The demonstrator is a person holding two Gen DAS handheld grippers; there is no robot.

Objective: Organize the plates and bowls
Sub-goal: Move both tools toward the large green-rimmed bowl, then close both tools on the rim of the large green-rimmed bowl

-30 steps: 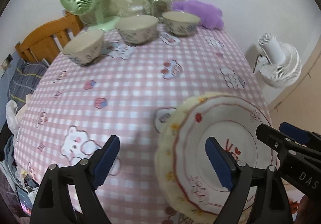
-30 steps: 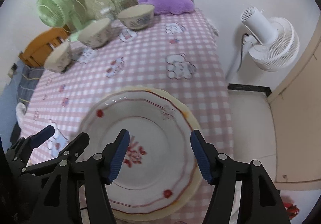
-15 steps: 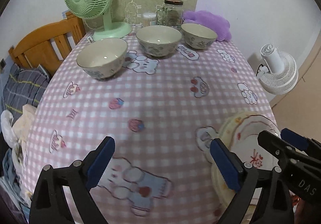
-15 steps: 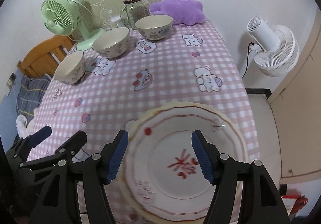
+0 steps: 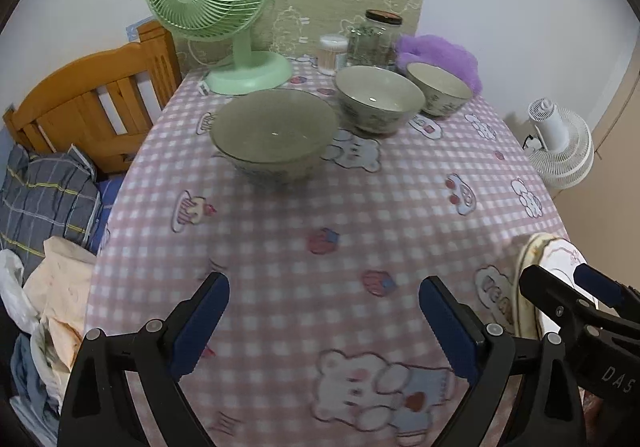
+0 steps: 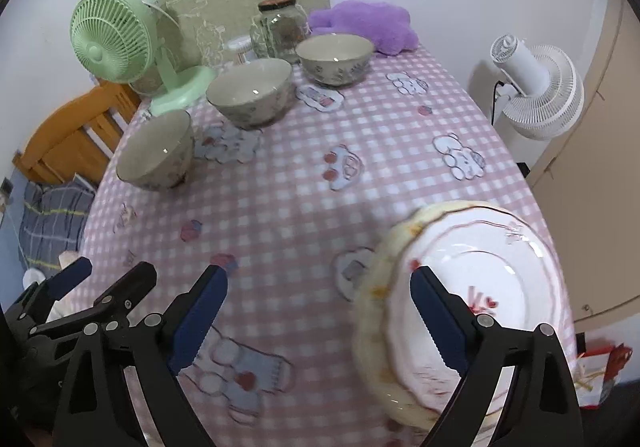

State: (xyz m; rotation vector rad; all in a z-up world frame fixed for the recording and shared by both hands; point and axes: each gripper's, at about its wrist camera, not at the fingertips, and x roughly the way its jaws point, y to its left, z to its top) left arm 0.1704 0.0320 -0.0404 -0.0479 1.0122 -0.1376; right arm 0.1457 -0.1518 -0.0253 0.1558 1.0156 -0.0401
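Note:
Three patterned bowls stand in a row at the far side of the pink checked table [image 5: 320, 215]: a near left bowl [image 5: 275, 135] [image 6: 156, 151], a middle bowl [image 5: 379, 99] [image 6: 250, 93] and a far right bowl [image 5: 439, 87] [image 6: 335, 58]. A stack of white and yellow plates [image 6: 472, 303] lies at the near right table edge; its rim shows in the left wrist view [image 5: 536, 271]. My left gripper [image 5: 324, 319] is open and empty above the near table. My right gripper [image 6: 318, 311] is open and empty, its right finger over the plates.
A green fan [image 5: 212, 3], a glass jar [image 5: 378, 39], a small cotton-swab tub [image 5: 333, 54] and a purple plush [image 5: 440, 55] stand at the back of the table. A wooden bed frame [image 5: 88, 107] with bedding is at the left. A white floor fan [image 6: 536, 91] is at the right.
Both grippers have moved left and away from the plates. The bowls have grown nearer in the left wrist view. The plate stack stays on the table.

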